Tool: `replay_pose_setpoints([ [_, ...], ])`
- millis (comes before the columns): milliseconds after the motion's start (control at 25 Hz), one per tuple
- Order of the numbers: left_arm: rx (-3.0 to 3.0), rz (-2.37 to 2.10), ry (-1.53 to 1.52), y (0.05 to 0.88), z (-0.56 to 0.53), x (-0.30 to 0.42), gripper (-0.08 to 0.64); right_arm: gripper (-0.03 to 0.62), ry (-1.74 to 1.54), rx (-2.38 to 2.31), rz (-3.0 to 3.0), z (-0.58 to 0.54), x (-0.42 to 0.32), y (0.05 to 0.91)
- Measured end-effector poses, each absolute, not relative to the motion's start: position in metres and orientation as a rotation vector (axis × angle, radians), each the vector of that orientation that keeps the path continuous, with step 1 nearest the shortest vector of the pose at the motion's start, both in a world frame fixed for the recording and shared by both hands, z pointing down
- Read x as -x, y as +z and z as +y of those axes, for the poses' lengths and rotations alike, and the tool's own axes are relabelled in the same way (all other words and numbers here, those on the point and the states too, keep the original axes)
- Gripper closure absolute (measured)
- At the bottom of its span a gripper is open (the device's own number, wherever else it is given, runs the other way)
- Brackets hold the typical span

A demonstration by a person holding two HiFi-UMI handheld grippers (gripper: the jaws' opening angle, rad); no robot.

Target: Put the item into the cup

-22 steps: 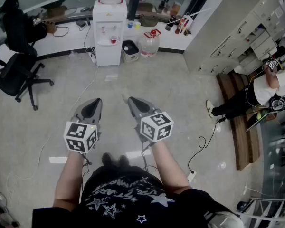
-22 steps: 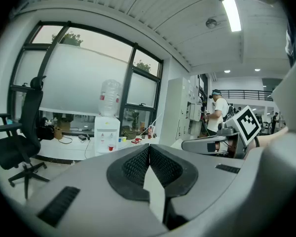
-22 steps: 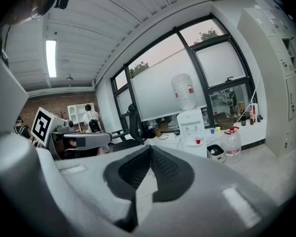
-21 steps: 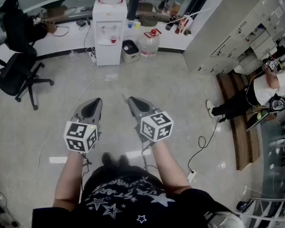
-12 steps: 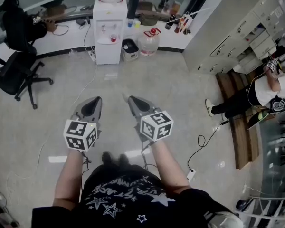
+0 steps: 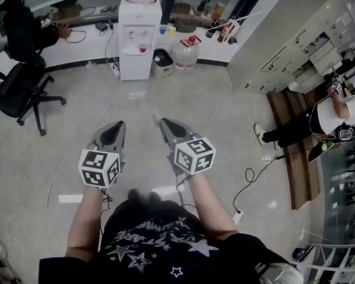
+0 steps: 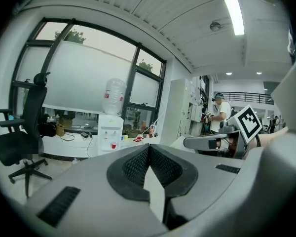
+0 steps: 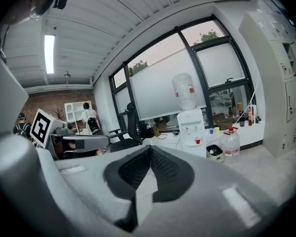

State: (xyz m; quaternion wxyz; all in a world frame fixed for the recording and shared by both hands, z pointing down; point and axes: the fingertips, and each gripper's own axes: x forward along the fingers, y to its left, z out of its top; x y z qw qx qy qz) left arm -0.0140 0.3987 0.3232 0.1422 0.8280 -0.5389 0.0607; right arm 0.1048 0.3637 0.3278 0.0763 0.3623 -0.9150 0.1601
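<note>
Head view looks steeply down on a pale floor (image 6: 195,99), with wide open room ahead of the person. At far left an office chair (image 6: 21,93) stands near the long worktop (image 6: 77,37) under the windows. A water dispenser (image 6: 139,37) stands in front of this worktop, and a small red cup (image 6: 143,48) sits in its recess, well apart from both grippers. Further right a large water bottle (image 6: 186,55) stands on the floor. Pale cabinets (image 6: 296,46) close the right side, and another person (image 6: 334,120) is near them, beside a wooden platform (image 6: 290,152). A cable (image 6: 251,185) lies on the floor right of the grippers.

The left gripper (image 6: 115,130) and the right gripper (image 6: 167,129) are low in front of the body, side by side and a little apart, tips pointing forward, forearms bent close to the waist. In each of the 2 gripper views the fingers are pressed together, pad against pad.
</note>
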Motion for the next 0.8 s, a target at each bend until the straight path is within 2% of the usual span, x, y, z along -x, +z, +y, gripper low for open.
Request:
replay_pose_setpoints([
  [440, -2.395, -1.533, 0.165, 0.336, 0.382, 0.048, 0.552, 0.592, 0.545, -1.156, -2.719, 0.347, -0.089, 0.341],
  [800, -2.368, -1.532, 0.210, 0.356, 0.332, 0.040, 0.552, 0.592, 0.624, -1.149, -2.711, 0.295, -0.098, 0.366],
])
